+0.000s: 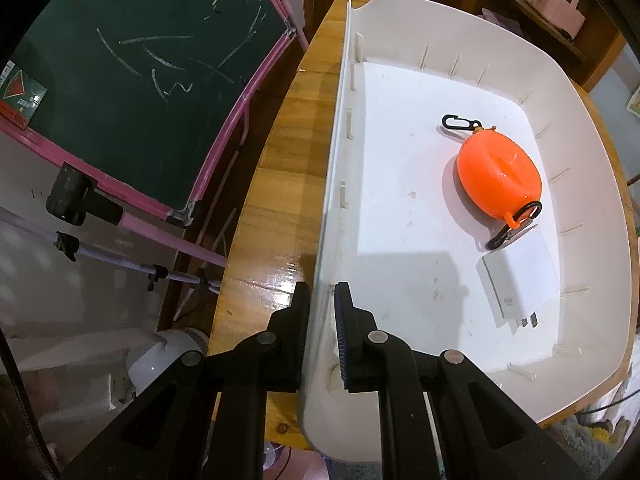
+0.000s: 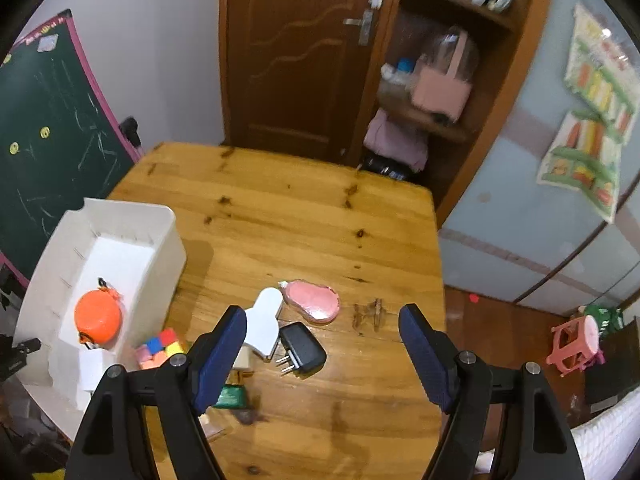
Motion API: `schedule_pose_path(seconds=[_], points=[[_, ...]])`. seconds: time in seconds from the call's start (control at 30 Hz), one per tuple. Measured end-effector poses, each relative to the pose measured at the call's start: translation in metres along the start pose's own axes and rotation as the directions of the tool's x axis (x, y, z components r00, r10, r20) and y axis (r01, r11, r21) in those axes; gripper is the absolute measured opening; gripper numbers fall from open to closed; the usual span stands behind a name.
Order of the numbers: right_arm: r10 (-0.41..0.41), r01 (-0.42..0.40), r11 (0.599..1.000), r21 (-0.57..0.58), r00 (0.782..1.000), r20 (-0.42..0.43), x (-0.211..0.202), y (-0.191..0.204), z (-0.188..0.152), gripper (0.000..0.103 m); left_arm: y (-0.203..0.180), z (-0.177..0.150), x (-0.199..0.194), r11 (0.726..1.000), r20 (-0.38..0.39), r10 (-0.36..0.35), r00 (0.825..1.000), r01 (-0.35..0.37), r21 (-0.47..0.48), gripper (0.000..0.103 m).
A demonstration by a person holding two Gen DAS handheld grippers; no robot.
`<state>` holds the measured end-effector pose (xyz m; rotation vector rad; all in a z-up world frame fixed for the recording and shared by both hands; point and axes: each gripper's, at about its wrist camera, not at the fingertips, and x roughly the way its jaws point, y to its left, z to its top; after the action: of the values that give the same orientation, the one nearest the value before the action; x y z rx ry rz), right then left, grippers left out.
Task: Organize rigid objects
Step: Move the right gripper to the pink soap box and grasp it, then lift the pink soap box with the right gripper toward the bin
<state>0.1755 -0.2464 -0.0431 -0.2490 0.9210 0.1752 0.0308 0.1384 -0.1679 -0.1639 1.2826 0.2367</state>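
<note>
A white plastic bin (image 1: 400, 20) sits on the wooden table (image 1: 272, 184). It holds an orange oval case (image 1: 498, 174) with black clips and a white charger (image 1: 520, 276). My left gripper (image 1: 322, 300) is shut on the bin's near left wall. In the right wrist view the bin (image 2: 168, 248) is at the left with the orange case (image 2: 98, 318) inside. My right gripper (image 2: 322, 332) is open and empty above a black plug adapter (image 2: 302, 348), a white bottle-shaped object (image 2: 264, 320) and a pink oval item (image 2: 314, 300).
A multicoloured cube (image 2: 160, 348) and a green item (image 2: 230, 396) lie beside the bin. A green chalkboard (image 1: 132, 68) stands left of the table. A door (image 2: 300, 52) and shelves (image 2: 440, 60) are behind. A pink stool (image 2: 576, 340) is on the floor at right.
</note>
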Motion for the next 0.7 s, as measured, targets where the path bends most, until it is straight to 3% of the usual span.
schedule_pose_path(seconds=[0.23, 0.4, 0.7], points=[[0.049, -0.056, 0.996, -0.071, 0.994, -0.099, 0.066, -0.001, 0.0, 0.079, 0.0, -0.001, -0.001, 1.0, -0.032, 0.014, 0.999, -0.014, -0.012, 0.013], [0.021, -0.045, 0.988, -0.148, 0.987, -0.161, 0.108, 0.004, -0.005, 0.079, -0.002, 0.001, 0.001, 0.999, -0.053, 0.035, 0.998, -0.036, -0.018, 0.013], [0.1, -0.128, 0.987, -0.102, 0.965, -0.244, 0.166, -0.005, -0.004, 0.079, -0.003, 0.005, 0.003, 0.998, -0.086, 0.05, 0.995, -0.053, -0.034, 0.014]])
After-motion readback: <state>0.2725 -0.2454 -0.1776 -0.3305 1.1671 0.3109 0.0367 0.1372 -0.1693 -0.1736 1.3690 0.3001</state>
